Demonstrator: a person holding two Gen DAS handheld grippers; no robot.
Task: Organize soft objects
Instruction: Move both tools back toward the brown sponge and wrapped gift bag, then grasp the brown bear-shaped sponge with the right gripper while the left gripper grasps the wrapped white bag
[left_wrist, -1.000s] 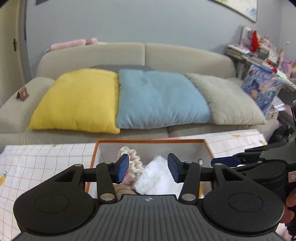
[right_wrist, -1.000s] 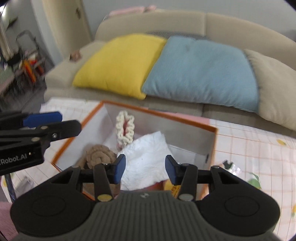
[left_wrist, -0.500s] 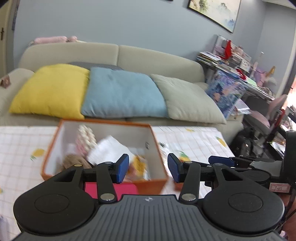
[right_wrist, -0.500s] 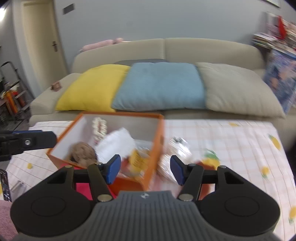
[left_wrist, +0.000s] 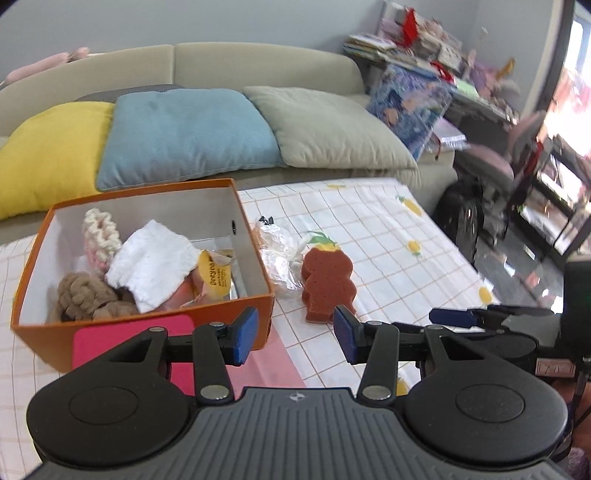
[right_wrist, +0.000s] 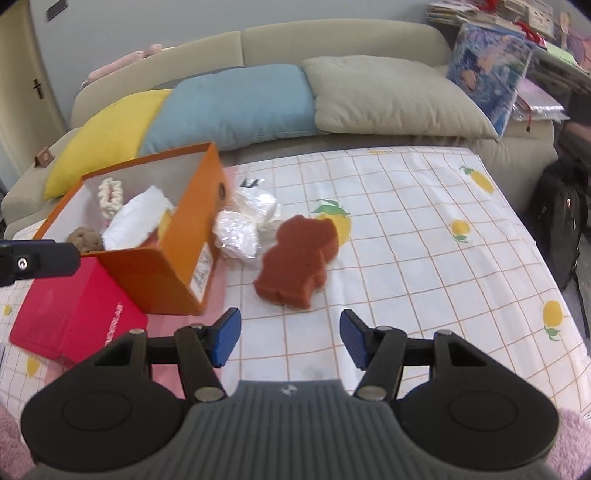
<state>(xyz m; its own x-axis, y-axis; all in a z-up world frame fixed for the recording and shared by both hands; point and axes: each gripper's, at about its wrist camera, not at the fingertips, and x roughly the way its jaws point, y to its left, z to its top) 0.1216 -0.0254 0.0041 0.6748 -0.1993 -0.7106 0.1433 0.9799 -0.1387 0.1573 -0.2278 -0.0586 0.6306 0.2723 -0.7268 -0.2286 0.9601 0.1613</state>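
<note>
An orange box (left_wrist: 155, 319) (right_wrist: 159, 271) stands on the checked tablecloth and holds a white cloth (left_wrist: 151, 262), a brown knitted piece (left_wrist: 86, 297), a cream crocheted piece (left_wrist: 99, 229) and a yellow packet (left_wrist: 216, 273). A brown bear-shaped sponge (left_wrist: 327, 282) (right_wrist: 297, 254) lies on the cloth right of the box, beside a crumpled clear plastic bag (left_wrist: 279, 254) (right_wrist: 245, 225). My left gripper (left_wrist: 295, 336) is open and empty, in front of the box and sponge. My right gripper (right_wrist: 290, 338) is open and empty, just short of the sponge.
A red flat box (right_wrist: 74, 314) lies against the orange box's front. Behind the table is a sofa with yellow (left_wrist: 48, 155), blue (left_wrist: 184, 133) and beige (left_wrist: 332, 129) cushions. Cluttered shelves and a chair (left_wrist: 491, 162) stand at the right.
Both grippers have pulled back and swung right, away from over the box. The sponge and plastic bag have come into view. Both grippers stay open and empty.
</note>
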